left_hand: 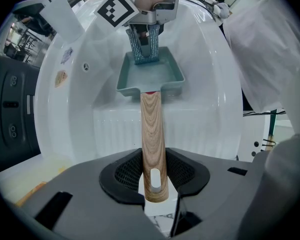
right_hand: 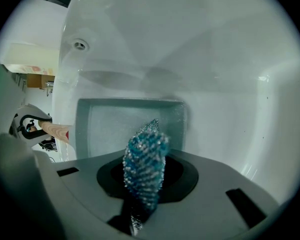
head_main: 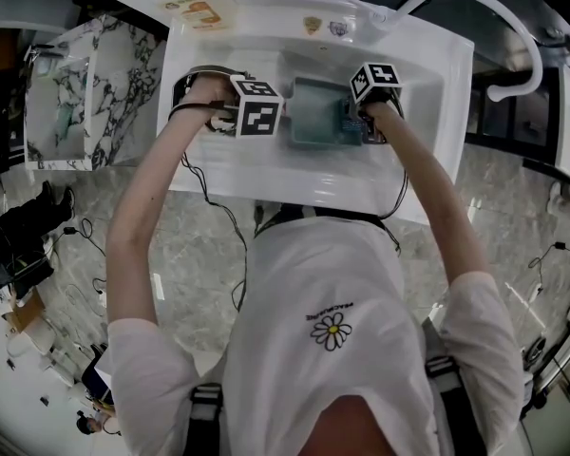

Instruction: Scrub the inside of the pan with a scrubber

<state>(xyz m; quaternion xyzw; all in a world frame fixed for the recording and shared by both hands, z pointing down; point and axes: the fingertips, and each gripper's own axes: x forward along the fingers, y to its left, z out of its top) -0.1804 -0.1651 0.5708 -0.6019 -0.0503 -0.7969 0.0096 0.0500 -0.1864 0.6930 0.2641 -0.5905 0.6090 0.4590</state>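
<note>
Left gripper view: my left gripper (left_hand: 152, 186) clamps the wooden handle (left_hand: 151, 129) of the stiff pan (left_hand: 150, 76), likely tip-heavy. At 12 o'clock my right gripper (left_hand: 145, 34) pinches the soft scrubber (left_hand: 145, 51).

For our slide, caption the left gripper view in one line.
Left tool grips the pan by its wooden handle in a sink; right tool holds a blue scrubber over it.

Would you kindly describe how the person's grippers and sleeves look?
The left gripper and right gripper each have a grey body, black round the jaws, and carry a white cube with black square markers. Thin black cables hang from them. The person wears a white short-sleeved T-shirt with a daisy print.
</note>
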